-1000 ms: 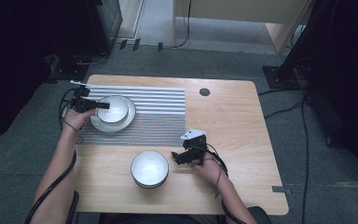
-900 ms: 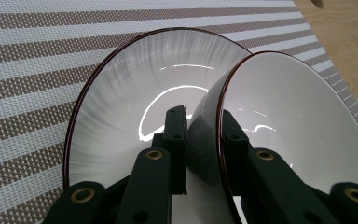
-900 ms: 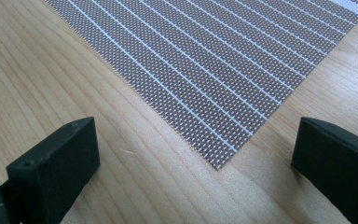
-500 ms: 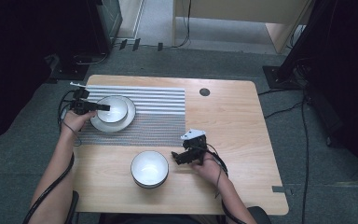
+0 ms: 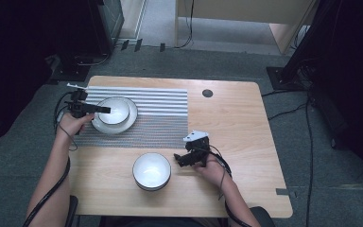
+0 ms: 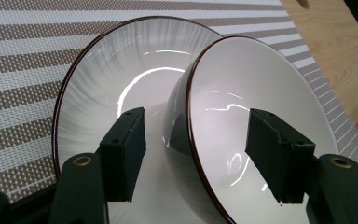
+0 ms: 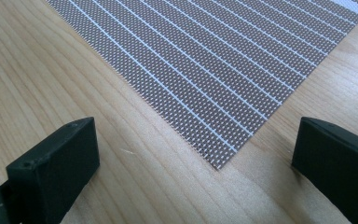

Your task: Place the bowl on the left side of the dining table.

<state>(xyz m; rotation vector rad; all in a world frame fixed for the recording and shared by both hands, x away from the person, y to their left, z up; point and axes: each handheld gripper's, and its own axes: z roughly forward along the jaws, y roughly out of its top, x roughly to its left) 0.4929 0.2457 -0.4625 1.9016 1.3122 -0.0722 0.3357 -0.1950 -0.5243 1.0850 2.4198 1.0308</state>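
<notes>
Plate (image 6: 98,84) partly hidden behind bowl (image 6: 261,93), bowl's base cropped

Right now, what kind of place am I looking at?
Probably a lab or studio set up for recording table work, not a home: a lone wooden table on grey carpet, cables trailing over the floor, dark equipment stands around it, and a placemat with bowls.

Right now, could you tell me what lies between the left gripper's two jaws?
In the left gripper view, the near rim of the bowl stands between the open jaws of the left gripper; the pads are clear of it. The bowl rests on the plate.
</notes>
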